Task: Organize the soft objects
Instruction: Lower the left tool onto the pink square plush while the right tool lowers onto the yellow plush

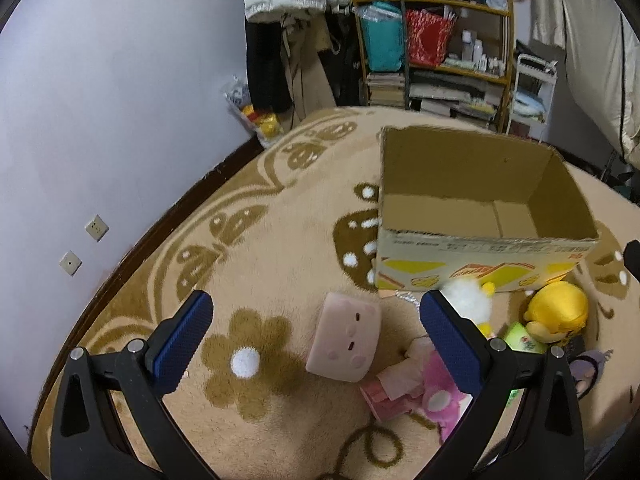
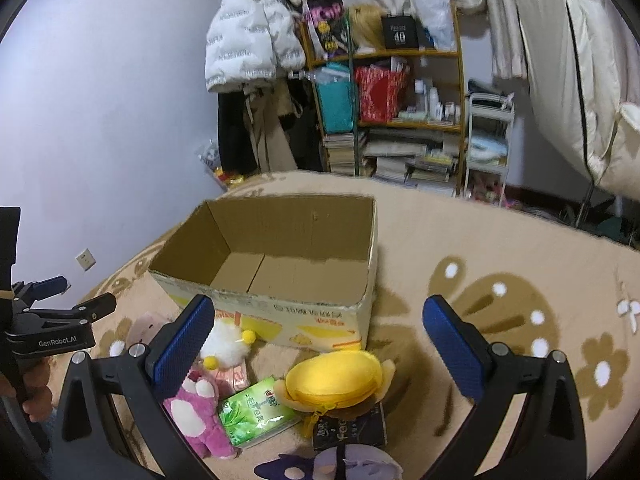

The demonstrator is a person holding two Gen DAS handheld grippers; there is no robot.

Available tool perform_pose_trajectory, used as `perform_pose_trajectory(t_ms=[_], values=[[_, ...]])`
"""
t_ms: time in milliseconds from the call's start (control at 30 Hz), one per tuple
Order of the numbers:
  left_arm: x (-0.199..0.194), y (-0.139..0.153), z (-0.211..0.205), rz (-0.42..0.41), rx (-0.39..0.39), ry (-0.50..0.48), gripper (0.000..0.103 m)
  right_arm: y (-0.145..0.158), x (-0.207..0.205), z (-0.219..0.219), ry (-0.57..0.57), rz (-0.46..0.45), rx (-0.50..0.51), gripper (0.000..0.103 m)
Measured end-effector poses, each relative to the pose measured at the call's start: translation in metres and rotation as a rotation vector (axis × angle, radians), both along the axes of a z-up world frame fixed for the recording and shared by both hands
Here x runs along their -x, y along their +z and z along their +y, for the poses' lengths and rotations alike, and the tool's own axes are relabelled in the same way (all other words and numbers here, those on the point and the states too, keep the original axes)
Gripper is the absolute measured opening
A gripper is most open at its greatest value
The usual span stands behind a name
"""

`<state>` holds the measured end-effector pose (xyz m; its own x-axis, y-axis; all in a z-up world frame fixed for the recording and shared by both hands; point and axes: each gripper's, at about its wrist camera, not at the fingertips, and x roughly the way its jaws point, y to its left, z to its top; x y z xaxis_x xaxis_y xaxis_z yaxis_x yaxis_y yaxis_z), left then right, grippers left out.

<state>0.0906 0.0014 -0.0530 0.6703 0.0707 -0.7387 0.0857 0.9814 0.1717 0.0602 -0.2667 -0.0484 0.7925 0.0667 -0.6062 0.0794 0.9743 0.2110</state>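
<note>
An open, empty cardboard box (image 1: 472, 184) stands on the patterned carpet (image 1: 280, 240); it also shows in the right wrist view (image 2: 280, 232). In front of it lie soft toys: a pink square plush with a face (image 1: 346, 340), a white fluffy toy (image 1: 468, 300), a yellow plush (image 1: 560, 312), a pink bear (image 2: 200, 412) and a green tissue pack (image 2: 254, 412). My left gripper (image 1: 316, 332) is open above the pink square plush. My right gripper (image 2: 320, 336) is open above the yellow plush (image 2: 340, 376). The left gripper also shows at the left of the right wrist view (image 2: 60, 300).
A cluttered shelf (image 1: 436, 40) with books and bags stands against the far wall, with hanging coats (image 2: 248, 32) beside it. A white rack (image 2: 488, 136) and a draped bed cover (image 2: 580, 60) are at the right. A purple plush (image 2: 348, 464) and a dark pouch (image 2: 352, 428) lie nearest.
</note>
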Motion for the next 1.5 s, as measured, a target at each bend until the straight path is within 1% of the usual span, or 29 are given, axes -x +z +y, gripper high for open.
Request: perform_pose_trajectory(t_ms=[133,367,633,833,1100,1167,1233,1267,1367,1433,1467,1500], values=[[-0.014,-0.011,-0.002,0.05,0.005,0.013,0.102,-0.015,-0.01,-0.001,0.018,0.067,-0.009,0.103],[-0.033,-0.035,-0.005,0.12,-0.013,0.028,0.102,-0.034,-0.027,-0.002,0.027,0.148,-0.035,0.103],[-0.045,-0.054,-0.001,0.183,0.01,0.046,0.102,-0.058,-0.043,0.004,0.043,0.238,-0.036,0.103],[-0.051,-0.062,-0.001,0.221,0.027,0.037,0.102,-0.068,-0.05,0.003,0.05,0.27,-0.012,0.103],[-0.056,-0.075,-0.003,0.268,0.016,0.031,0.102,-0.08,-0.054,0.007,0.066,0.315,-0.014,0.103],[-0.058,-0.079,-0.003,0.296,0.015,0.038,0.102,-0.082,-0.055,0.008,0.07,0.324,-0.018,0.103],[-0.06,-0.083,-0.003,0.327,0.042,0.035,0.102,-0.084,-0.056,0.009,0.08,0.339,-0.033,0.103],[-0.06,-0.084,-0.004,0.337,0.05,0.036,0.101,-0.086,-0.057,0.01,0.084,0.345,-0.036,0.103],[-0.061,-0.089,-0.005,0.369,0.051,0.034,0.092,-0.09,-0.059,0.013,0.096,0.363,-0.03,0.103],[-0.062,-0.094,-0.004,0.386,0.072,0.041,0.089,-0.091,-0.059,0.013,0.099,0.364,-0.017,0.103],[-0.062,-0.095,-0.002,0.393,0.088,0.044,0.084,-0.091,-0.059,0.014,0.098,0.363,-0.013,0.102],[-0.063,-0.096,-0.001,0.401,0.106,0.047,0.077,-0.091,-0.059,0.014,0.097,0.366,-0.011,0.101]])
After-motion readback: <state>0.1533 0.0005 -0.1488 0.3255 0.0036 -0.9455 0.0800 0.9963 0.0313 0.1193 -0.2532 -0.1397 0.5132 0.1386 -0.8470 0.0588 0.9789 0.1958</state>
